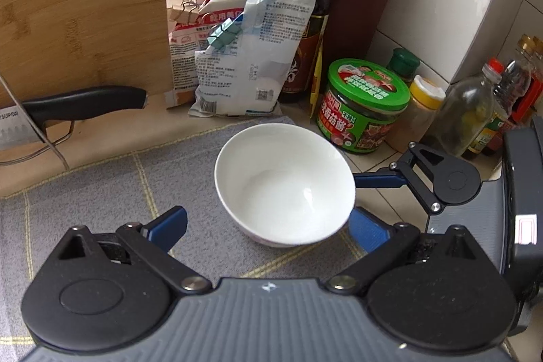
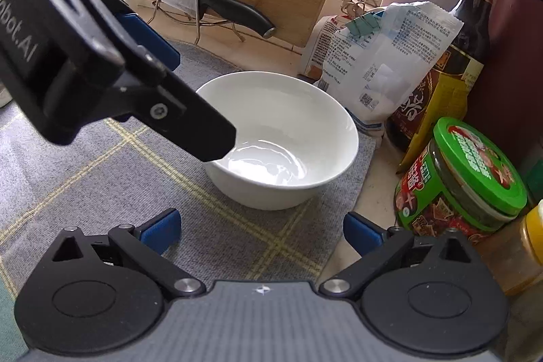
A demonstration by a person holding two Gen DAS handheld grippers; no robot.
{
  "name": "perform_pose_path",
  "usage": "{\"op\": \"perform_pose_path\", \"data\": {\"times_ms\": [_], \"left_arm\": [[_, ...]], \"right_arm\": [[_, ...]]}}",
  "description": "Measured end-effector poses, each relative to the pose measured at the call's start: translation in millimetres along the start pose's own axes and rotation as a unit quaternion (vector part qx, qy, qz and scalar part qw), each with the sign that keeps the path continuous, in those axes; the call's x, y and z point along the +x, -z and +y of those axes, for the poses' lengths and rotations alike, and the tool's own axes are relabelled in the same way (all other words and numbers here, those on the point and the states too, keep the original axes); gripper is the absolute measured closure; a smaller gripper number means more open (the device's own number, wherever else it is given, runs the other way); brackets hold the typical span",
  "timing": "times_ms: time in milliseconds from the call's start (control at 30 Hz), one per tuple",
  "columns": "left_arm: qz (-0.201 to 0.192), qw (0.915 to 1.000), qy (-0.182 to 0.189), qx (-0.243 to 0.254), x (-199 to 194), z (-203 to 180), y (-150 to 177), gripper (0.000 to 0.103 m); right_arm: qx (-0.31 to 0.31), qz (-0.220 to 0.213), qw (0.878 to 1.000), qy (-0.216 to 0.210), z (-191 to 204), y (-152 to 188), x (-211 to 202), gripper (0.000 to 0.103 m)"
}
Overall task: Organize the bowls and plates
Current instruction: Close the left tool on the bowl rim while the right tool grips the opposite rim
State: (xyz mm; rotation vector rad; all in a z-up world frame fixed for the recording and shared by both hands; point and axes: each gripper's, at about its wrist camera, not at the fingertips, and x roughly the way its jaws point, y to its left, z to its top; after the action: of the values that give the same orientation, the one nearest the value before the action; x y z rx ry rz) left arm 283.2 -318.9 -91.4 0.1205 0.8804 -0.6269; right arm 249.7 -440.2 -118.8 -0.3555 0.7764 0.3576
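**White bowl on the grey mat, both grippers spread wide**

A smooth, glossy white bowl (image 1: 283,184), round and deep, sits empty on a woven grey mat (image 1: 101,192) crossed by thin yellow lines. The mat lies on a pale counter.

Behind it lean two crinkled plastic bags (image 1: 237,56) pinched with binder clips, a dark glass sauce bottle (image 1: 310,22), and a squat jar with a green lid (image 1: 363,106). A bamboo cutting board (image 1: 78,5) stands upright, with a black-handled knife (image 2: 217,4) in a wire rack in front of it.

The left gripper (image 1: 268,226) points at the bowl, jaws apart, blue pads on either side of its near wall; the right-hand pad looks very close to or touching the rim.

The right gripper (image 2: 261,231) hovers just short of the bowl, jaws wide, holding nothing. In its view the left gripper's black linkage reaches over the bowl's rim.
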Motion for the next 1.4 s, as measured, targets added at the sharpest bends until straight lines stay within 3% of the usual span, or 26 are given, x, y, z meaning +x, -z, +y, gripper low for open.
{"op": "perform_pose_path", "data": {"times_ms": [467,867,1400], "left_arm": [[0.031,0.9995,0.004,-0.006,39.6,0.0,-32.6,0.003],[0.043,0.9988,0.019,-0.010,47.6,1.2,-38.5,0.010],[0.058,0.9977,0.035,-0.013,54.7,2.8,-42.0,0.014]], "right_arm": [[-0.012,-0.027,0.999,-0.013,-6.0,-14.7,9.5,0.001],[-0.004,-0.039,0.999,-0.024,-12.5,-19.9,6.3,0.012],[-0.001,-0.040,0.999,-0.023,-9.7,-17.8,1.2,0.012]]}}
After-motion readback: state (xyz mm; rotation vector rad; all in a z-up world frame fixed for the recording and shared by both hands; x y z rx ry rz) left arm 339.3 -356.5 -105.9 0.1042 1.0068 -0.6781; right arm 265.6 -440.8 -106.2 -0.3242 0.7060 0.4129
